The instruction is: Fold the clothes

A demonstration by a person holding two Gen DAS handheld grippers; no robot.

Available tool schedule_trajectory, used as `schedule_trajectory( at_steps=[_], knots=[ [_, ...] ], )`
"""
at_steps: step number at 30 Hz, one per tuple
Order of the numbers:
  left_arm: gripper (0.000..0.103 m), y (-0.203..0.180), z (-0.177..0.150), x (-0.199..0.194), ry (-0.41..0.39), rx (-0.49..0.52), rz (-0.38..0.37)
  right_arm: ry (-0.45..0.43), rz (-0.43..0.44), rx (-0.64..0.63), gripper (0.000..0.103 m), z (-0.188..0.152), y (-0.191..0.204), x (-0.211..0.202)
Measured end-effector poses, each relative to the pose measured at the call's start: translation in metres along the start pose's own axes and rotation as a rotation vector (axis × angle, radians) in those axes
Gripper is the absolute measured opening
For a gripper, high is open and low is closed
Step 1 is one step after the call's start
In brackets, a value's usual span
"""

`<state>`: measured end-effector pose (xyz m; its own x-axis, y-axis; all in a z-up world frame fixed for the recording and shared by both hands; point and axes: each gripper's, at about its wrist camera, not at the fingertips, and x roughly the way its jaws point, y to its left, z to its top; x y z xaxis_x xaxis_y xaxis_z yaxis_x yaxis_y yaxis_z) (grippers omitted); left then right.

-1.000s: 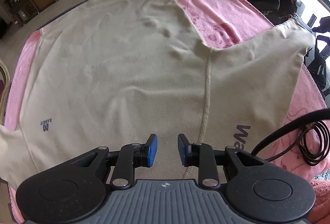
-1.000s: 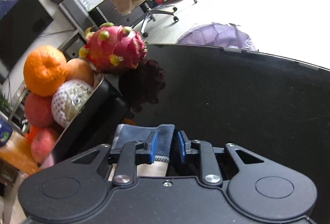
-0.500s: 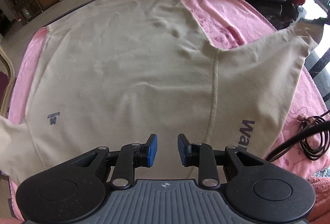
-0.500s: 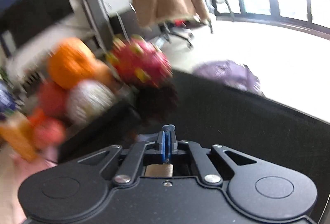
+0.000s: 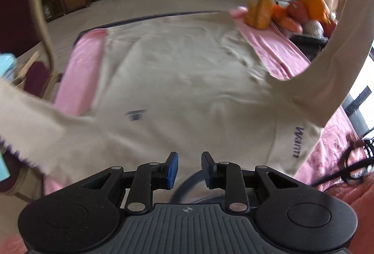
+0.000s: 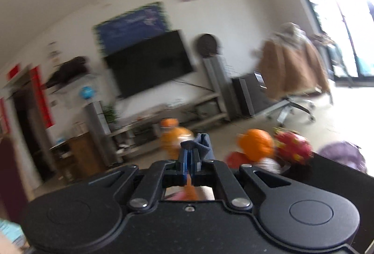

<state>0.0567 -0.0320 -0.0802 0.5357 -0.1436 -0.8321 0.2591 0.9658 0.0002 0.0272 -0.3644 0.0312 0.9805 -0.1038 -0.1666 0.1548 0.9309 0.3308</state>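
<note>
A beige sweatshirt (image 5: 187, 90) lies spread on a pink cloth (image 5: 275, 52) over the table. Its right sleeve (image 5: 346, 48) is lifted high off the table at the right edge. Its left sleeve (image 5: 30, 120) hangs over the left side. My left gripper (image 5: 189, 168) is open and empty, low over the near edge of the shirt. My right gripper (image 6: 190, 157) is shut on the sleeve's dark blue cuff (image 6: 201, 143) and points out into the room, well above the table.
An orange juice bottle (image 5: 259, 6) and a tray of fruit (image 5: 306, 13) stand at the far right of the table. A black cable (image 5: 350, 165) lies at the right edge. A wooden chair (image 5: 39, 55) stands to the left.
My right gripper closed on the cuff and rose, tilting up toward the room and lifting the right sleeve. My left gripper drew back and tilted up; it stays open.
</note>
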Motion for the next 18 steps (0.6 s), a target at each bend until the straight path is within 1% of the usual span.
schedule_trajectory(
  at_steps=[3, 5, 8, 10, 11, 13, 14, 15, 16, 17, 18],
  knots=[
    [0.027, 0.037, -0.013, -0.012, -0.023, -0.044, 0.012, 0.067, 0.056, -0.046, 0.003, -0.011, 0.049, -0.004],
    [0.026, 0.06, -0.019, -0.014, -0.026, -0.082, 0.021, 0.121, 0.082, -0.061, 0.003, -0.027, 0.078, -0.001],
    [0.026, 0.097, -0.025, -0.01, -0.034, -0.151, 0.034, 0.225, 0.123, -0.048, 0.003, -0.062, 0.12, 0.009],
    [0.025, 0.119, -0.029, -0.006, -0.06, -0.214, 0.039, 0.293, 0.153, -0.04, 0.003, -0.089, 0.152, 0.015],
    [0.02, 0.129, -0.032, -0.004, -0.072, -0.254, 0.024, 0.325, 0.167, -0.043, 0.003, -0.104, 0.167, 0.017],
    [0.019, 0.151, -0.041, 0.001, -0.097, -0.35, -0.046, 0.396, 0.196, -0.058, 0.003, -0.137, 0.195, 0.02],
    [0.019, 0.16, -0.047, 0.005, -0.107, -0.396, -0.09, 0.441, 0.212, -0.065, 0.003, -0.154, 0.208, 0.021],
    [0.019, 0.168, -0.05, 0.011, -0.091, -0.434, -0.115, 0.499, 0.23, -0.077, 0.003, -0.168, 0.219, 0.025],
    [0.018, 0.175, -0.054, 0.017, -0.073, -0.473, -0.137, 0.577, 0.255, -0.095, 0.006, -0.181, 0.228, 0.029],
    [0.017, 0.176, -0.053, 0.02, -0.066, -0.48, -0.139, 0.664, 0.283, -0.114, 0.007, -0.194, 0.235, 0.033],
    [0.017, 0.177, -0.053, 0.022, -0.06, -0.485, -0.138, 0.739, 0.308, -0.127, 0.009, -0.202, 0.24, 0.037]
  ],
)
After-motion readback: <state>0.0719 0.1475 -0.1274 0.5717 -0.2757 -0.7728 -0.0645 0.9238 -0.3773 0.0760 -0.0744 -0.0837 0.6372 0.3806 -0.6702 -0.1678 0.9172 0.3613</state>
